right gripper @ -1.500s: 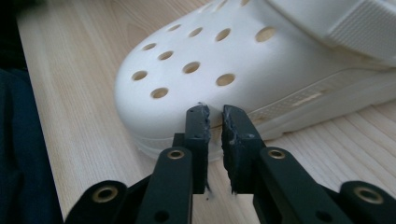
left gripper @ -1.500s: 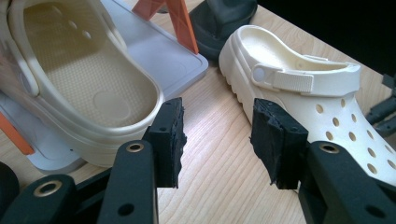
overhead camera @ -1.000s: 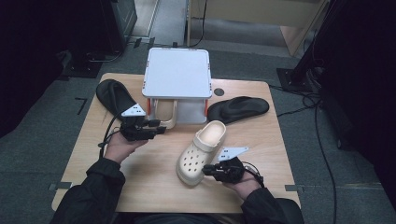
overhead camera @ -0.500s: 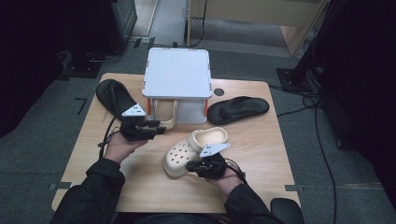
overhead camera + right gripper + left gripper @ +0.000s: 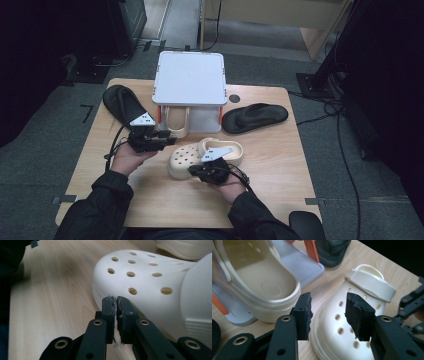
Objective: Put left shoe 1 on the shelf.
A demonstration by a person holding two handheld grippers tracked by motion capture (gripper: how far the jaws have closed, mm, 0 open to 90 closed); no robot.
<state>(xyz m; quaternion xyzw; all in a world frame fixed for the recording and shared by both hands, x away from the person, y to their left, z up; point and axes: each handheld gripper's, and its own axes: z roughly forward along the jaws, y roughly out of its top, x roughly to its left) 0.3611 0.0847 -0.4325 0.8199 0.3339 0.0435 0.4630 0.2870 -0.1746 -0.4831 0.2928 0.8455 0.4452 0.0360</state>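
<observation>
One clog (image 5: pixel 200 156) shifted left | right hand-held gripper (image 5: pixel 196 171) closing, seemingly empty

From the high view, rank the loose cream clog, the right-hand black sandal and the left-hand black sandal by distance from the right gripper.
1. Loose cream clog, right at the right gripper.
2. Right-hand black sandal, beyond it, far right.
3. Left-hand black sandal, far left, past the left gripper.

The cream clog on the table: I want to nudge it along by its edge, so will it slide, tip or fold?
The cream clog looks like thick moulded foam, so probably light and springy, not floppy. Its broad sole lies flat on the wooden table, so it should slide, not tip.
</observation>
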